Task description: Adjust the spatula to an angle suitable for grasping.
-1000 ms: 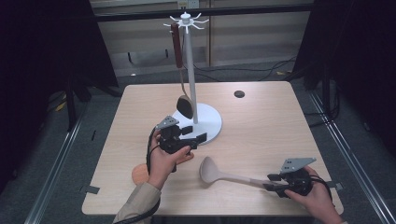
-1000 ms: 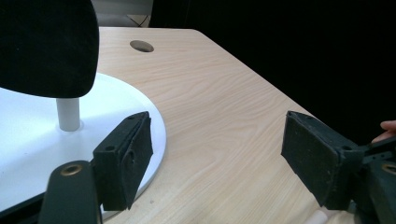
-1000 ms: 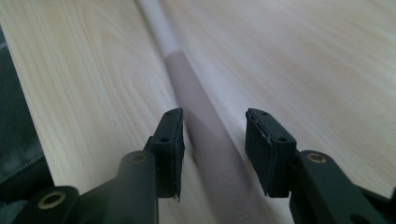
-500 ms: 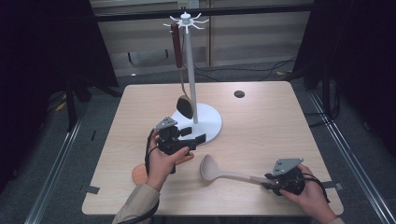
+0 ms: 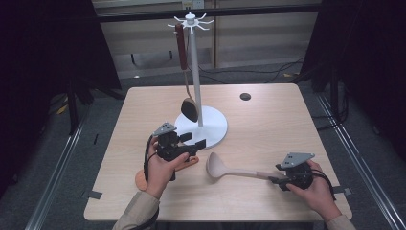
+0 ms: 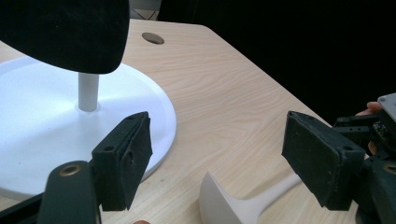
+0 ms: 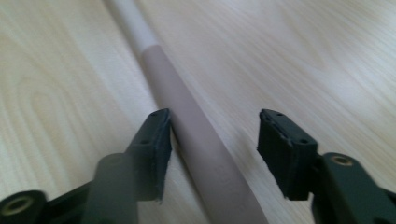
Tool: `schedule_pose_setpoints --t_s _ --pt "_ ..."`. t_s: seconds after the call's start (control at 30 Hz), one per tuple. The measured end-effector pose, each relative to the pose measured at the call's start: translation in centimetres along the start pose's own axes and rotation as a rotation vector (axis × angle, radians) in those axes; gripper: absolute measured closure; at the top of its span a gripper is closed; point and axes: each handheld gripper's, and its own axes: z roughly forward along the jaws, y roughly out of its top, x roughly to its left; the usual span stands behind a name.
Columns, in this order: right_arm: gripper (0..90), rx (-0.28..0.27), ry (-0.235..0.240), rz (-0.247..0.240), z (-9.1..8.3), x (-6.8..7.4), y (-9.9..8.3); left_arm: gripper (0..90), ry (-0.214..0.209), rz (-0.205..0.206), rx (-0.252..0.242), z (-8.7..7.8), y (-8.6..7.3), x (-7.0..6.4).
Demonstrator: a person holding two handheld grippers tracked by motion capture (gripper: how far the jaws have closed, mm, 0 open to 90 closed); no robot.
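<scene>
Ladle [image 5: 225,167], pale with a pinkish handle, lay flat on the wooden table [image 5: 268,124], its bowl just in front of the white stand [image 5: 201,125]. No writing could be read on it. The right gripper [image 7: 212,140] was released, its jaws standing apart around the handle, one pad [image 7: 156,140] touching it. The left gripper [image 5: 189,146] was also wide apart, holding nothing, beside the stand's base. A dark spoon [image 5: 184,72] hung on the stand.
</scene>
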Motion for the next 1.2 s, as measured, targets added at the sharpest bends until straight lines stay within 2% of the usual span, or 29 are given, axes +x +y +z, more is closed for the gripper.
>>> schedule_pose_setpoints --t_s 0.03,0.13,0.2,0.33,0.4,0.47,0.53,0.6,0.63,0.73,0.87,1.0,1.13,1.2 --pt "41.8 0.005 -0.028 0.020 -0.2 -0.1 -0.1 23.9 0.000 -0.002 0.000 0.0 0.0 0.0" --pt "40.8 -0.015 -0.026 0.061 -0.7 0.1 -0.4 23.9 -0.004 0.003 0.012 0.2 0.0 -0.1" --pt "43.0 -0.030 -0.032 0.050 -1.2 0.5 -0.5 24.2 -0.014 0.002 0.017 0.5 0.0 -0.1" --pt "61.1 -0.101 -0.016 0.068 -2.4 1.0 -0.1 25.3 -0.035 0.001 0.060 1.4 -0.2 -0.3" --pt "70.3 -0.112 0.011 0.069 -2.7 1.3 -0.1 25.6 -0.039 -0.004 0.090 2.0 -0.4 -0.4" --pt "77.9 -0.097 0.058 0.062 -2.6 1.8 -0.2 29.2 -0.015 -0.001 0.121 2.7 -0.7 -0.4" --pt "82.1 -0.071 0.077 0.047 -2.4 2.1 -0.5 34.4 -0.025 0.011 0.150 3.4 -0.9 -0.3" --pt "85.4 -0.051 0.088 0.055 -2.3 2.3 -0.7 37.3 -0.031 0.013 0.182 4.4 -1.2 -0.4" --pt "86.1 -0.041 0.095 0.068 -2.3 2.4 -0.8 40.4 -0.022 0.026 0.213 4.8 -1.3 -0.4" --pt "88.1 -0.046 0.102 0.076 -2.5 2.6 -1.1 47.9 -0.008 0.055 0.263 5.8 -1.5 -0.4" --pt "88.1 -0.030 0.100 0.099 -2.4 2.5 -1.9 56.1 -0.034 0.055 0.306 6.8 -1.8 -0.2" --pt "89.4 -0.012 0.090 0.136 -2.3 2.2 -2.6 60.1 -0.048 0.037 0.347 7.3 -2.1 -0.3" --pt "89.9 0.003 0.080 0.157 -2.1 2.1 -2.8 71.1 -0.030 0.059 0.394 7.4 -2.2 -0.2" --pt "90.0 0.003 0.074 0.162 -2.0 2.0 -2.7 72.8 -0.025 0.049 0.391 7.4 -2.2 -0.1"
